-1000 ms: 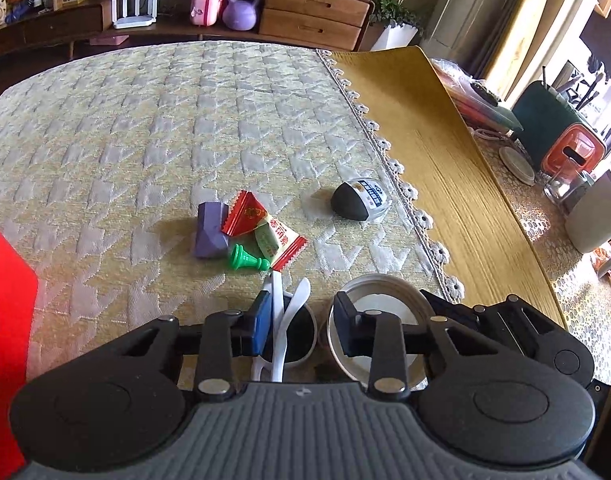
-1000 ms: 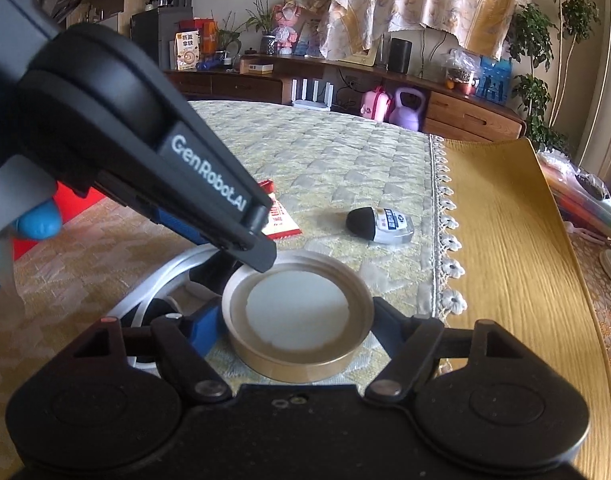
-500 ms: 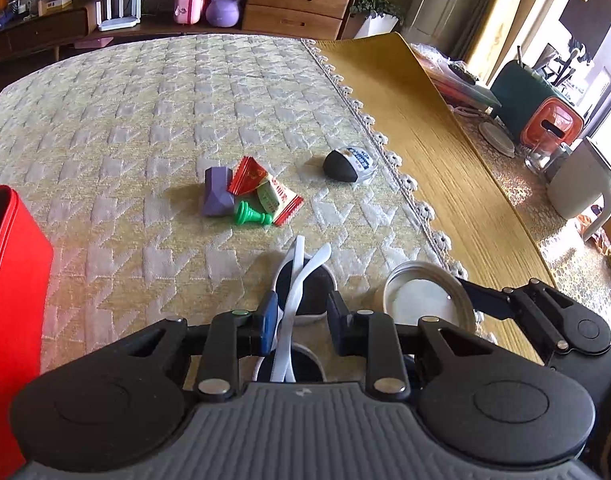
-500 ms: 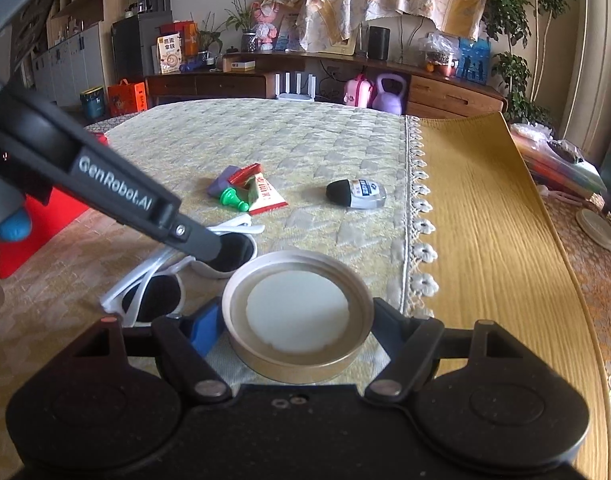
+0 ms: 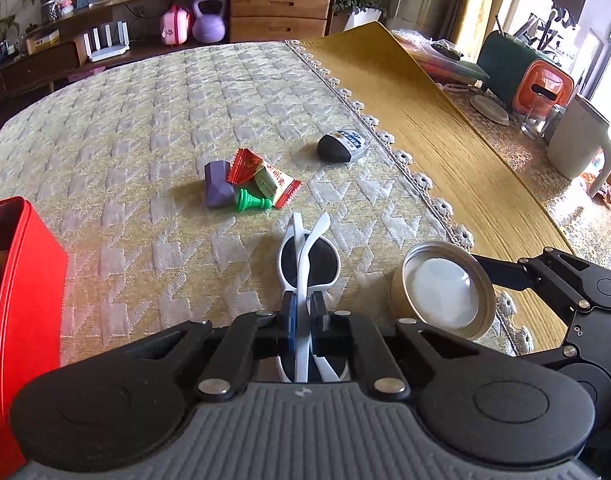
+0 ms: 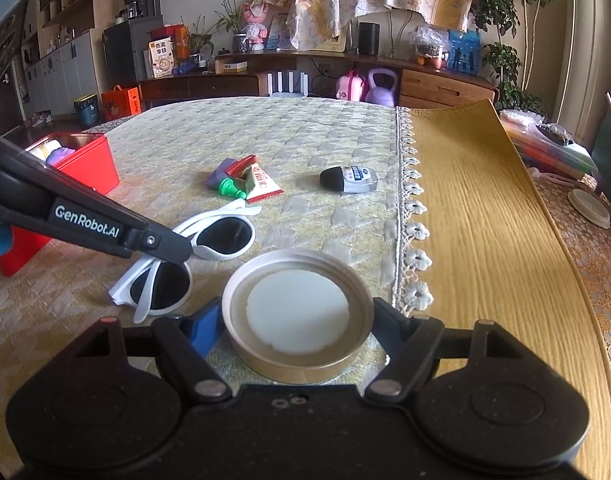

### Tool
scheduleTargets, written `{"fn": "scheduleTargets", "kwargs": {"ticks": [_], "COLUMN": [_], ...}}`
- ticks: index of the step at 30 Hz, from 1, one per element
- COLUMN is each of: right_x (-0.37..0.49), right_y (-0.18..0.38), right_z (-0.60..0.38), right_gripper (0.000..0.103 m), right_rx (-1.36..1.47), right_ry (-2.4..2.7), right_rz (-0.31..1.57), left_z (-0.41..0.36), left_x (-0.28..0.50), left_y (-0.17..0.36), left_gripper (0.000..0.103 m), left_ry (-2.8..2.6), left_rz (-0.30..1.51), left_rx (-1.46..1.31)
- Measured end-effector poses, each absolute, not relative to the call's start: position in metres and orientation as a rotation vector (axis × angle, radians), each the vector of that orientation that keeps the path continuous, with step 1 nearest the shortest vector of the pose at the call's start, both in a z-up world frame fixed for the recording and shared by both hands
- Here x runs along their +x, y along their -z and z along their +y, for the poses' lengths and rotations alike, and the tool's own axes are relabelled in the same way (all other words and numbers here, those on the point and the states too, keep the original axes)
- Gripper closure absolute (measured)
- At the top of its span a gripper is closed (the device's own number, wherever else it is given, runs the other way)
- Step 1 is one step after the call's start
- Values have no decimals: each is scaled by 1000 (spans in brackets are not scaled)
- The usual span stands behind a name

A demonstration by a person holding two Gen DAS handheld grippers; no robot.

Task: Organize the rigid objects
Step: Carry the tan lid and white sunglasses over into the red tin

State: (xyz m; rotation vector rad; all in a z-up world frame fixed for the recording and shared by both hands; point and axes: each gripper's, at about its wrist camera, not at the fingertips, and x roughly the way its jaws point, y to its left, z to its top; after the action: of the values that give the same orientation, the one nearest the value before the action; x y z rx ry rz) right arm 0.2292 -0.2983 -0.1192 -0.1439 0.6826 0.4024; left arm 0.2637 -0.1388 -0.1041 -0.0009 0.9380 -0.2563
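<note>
Sunglasses (image 5: 307, 264), white-framed, folded, lie on the surface with their long axis running straight ahead along the left gripper (image 5: 302, 320). Its jaws are clenched on the bridge and folded temples; one lens sits forward of the jaws, the other back under the gripper body. In the right wrist view the glasses seem to touch the cloth, though that cannot be settled.

Lid (image 6: 297, 312), round, gold-rimmed with a white liner, lies open side up between the jaws of the right gripper (image 6: 295, 326). Both pads appear to press its rim, so the grasp reads as closed on the lid. From the left jaws the lid is just to the right.

Red tin (image 5: 23, 320) stands to the left of the left jaws, close by; it already holds a few items and looks like the collecting place. The left hand is the nearer to it, so the glasses would probably go first, swung leftward.

Ahead of both jaws, farther out on the surface: a purple block (image 5: 217, 188), a green pawn (image 5: 249, 201) and a candy wrapper (image 5: 265, 178) clustered in contact, and a small bottle (image 5: 341, 146) well apart, on its side near the lace edge.
</note>
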Motion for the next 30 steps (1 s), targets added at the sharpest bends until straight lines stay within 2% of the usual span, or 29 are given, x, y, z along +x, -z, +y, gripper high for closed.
{"fn": "scheduleTargets", "kwargs": {"ticks": [13, 30], "right_x": [204, 163], "right_y": [92, 37], "right_z": [-289, -246], "right_gripper": [27, 27], "right_rx": [-129, -156], "right_ry": [-407, -478], "right_rz": [636, 581], "left_z": [-116, -47], "left_x": [241, 209], "left_y": [77, 14], "left_gripper": [97, 96], "left_ry": [229, 204], "left_rz": [900, 836], "left_rx": [-58, -169]}}
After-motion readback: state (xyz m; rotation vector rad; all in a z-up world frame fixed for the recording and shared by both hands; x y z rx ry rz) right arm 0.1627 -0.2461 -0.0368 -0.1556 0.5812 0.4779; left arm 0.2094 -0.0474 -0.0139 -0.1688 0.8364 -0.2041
